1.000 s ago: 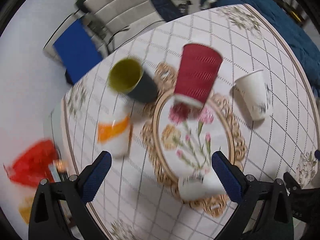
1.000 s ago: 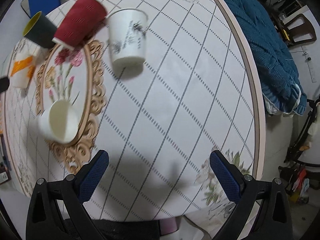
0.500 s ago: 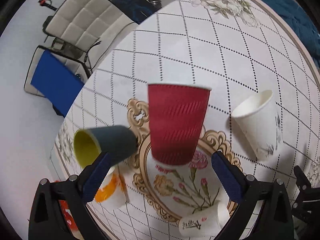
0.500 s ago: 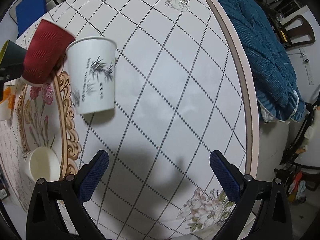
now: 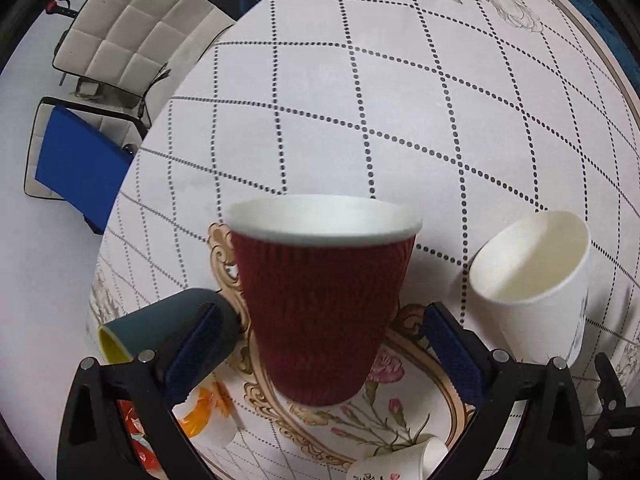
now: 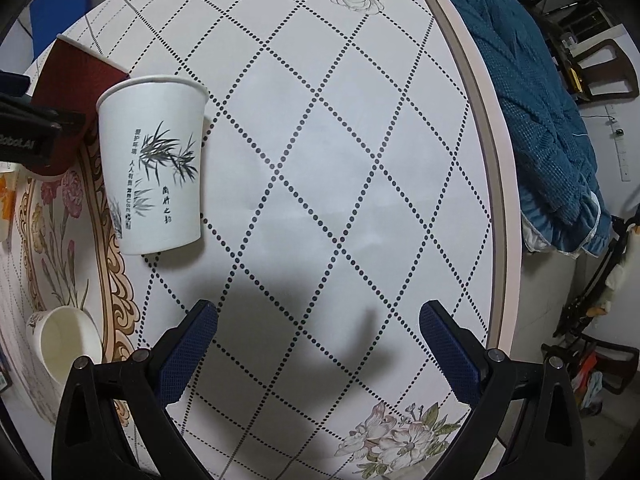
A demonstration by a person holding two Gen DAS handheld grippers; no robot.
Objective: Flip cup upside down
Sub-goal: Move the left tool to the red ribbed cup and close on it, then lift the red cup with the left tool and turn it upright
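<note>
- The red ribbed cup [image 5: 320, 312] stood upright, mouth up with a white rim, right between the two blue pads of the left tongs [image 5: 320, 344]. It sat on the gold-scrolled flower medallion [image 5: 400, 412] of the table [image 5: 360, 100].
- Left tongs were spread wide, one pad on each side of the cup's lower half. Looked like a small gap on both sides, so nothing clamped as far as I could see.
- Just off the left pad, a dark teal cup with a yellow inside [image 5: 160, 328] lay on its side, partly hidden behind that pad.
- Below that pad there was an orange-and-white cup [image 5: 208, 416], mostly blocked.
- To the right of the right pad, a white paper cup [image 5: 532, 292] stood mouth up. From the right wrist cam the same cup [image 6: 156, 168] showed a bamboo print, with the red one [image 6: 76, 92] right behind it.
- A smaller white cup [image 5: 400, 462] lay low near the left tongs' right arm; in the right cam it [image 6: 64, 344] was off the left finger.
- Right tongs [image 6: 318, 334] were wide apart over bare tablecloth, holding nothing.
- A blue quilt [image 6: 532, 100] lay past the table's edge, off to the right.
</note>
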